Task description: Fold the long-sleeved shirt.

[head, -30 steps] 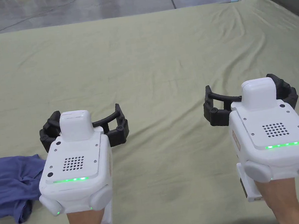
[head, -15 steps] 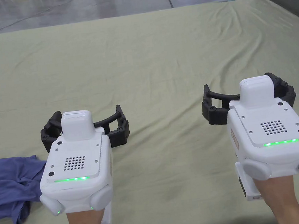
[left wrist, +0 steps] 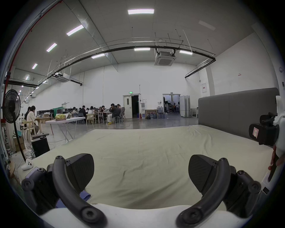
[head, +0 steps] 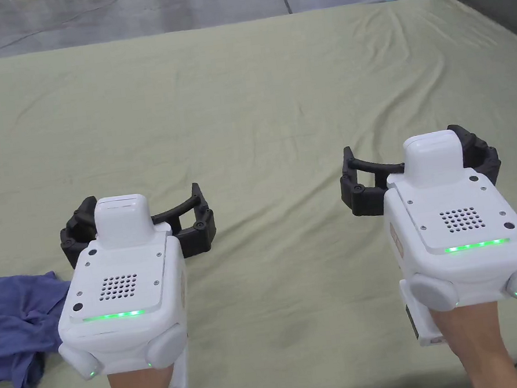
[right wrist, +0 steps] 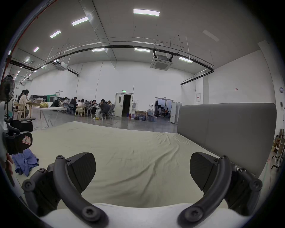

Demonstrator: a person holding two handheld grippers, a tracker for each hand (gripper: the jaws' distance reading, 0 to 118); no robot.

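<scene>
Person is holding both grippers out over a big bed w/ a pale green sheet (head: 253, 104), side by side, well apart. Left gripper (head: 138, 226) is hovering near the bed's front-left area, jaws spread wide, nothing btwn them; in the left gripper view (left wrist: 141, 172) just sheet is showing in the gap. Right gripper (head: 418, 170) is hanging over the front-right area, jaws also wide apart & empty; same in its own view (right wrist: 142, 172). The blue shirt (head: 10, 325) is lying crumpled at the bed's front-left edge, just left of the left gripper, not gripped. It's also showing in the right gripper view (right wrist: 25, 162). Grey headboard (right wrist: 228, 129) is standing along the right side.
</scene>
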